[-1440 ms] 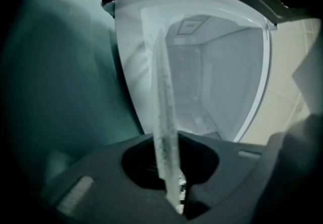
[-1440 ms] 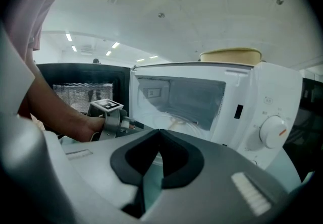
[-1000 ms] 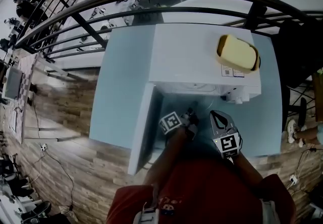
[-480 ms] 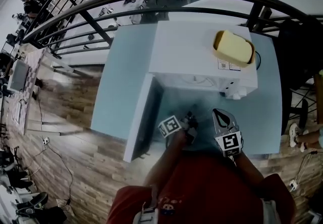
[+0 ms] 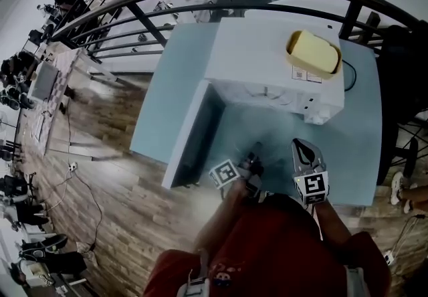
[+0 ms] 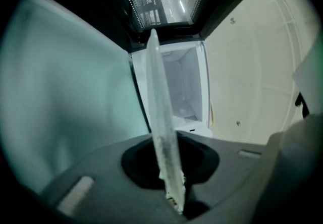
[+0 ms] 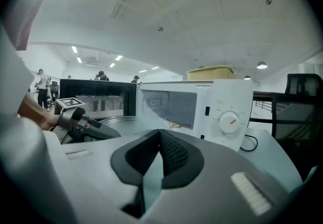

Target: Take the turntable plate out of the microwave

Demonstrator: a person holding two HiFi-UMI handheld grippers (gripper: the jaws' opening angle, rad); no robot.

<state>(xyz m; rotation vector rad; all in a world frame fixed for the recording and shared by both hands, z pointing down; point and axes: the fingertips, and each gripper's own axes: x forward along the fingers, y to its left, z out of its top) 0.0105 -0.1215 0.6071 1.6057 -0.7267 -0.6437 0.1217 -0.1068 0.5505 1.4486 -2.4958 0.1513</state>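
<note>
Turntable plate (image 6: 159,107), clear of the microwave (image 5: 267,55) above the table (image 5: 177,88), is pinched at its rim by left gripper (image 5: 253,159); right gripper (image 7: 160,143) closed, empty; glass judged heavy, rigid, slippery, breakable, warranting opposite-rim support.

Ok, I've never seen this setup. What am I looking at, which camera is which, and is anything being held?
There is no robot here: a person carries a hand-held gripper in each hand. The head view looks down from the person's head at a white microwave, its door open, on a pale blue table, with a yellow object on top. The other two pictures come from cameras riding on each gripper. The left gripper has its fingers clamped on the glass turntable plate, seen edge-on in its own view, outside the oven. The right gripper is shut and empty.
</note>
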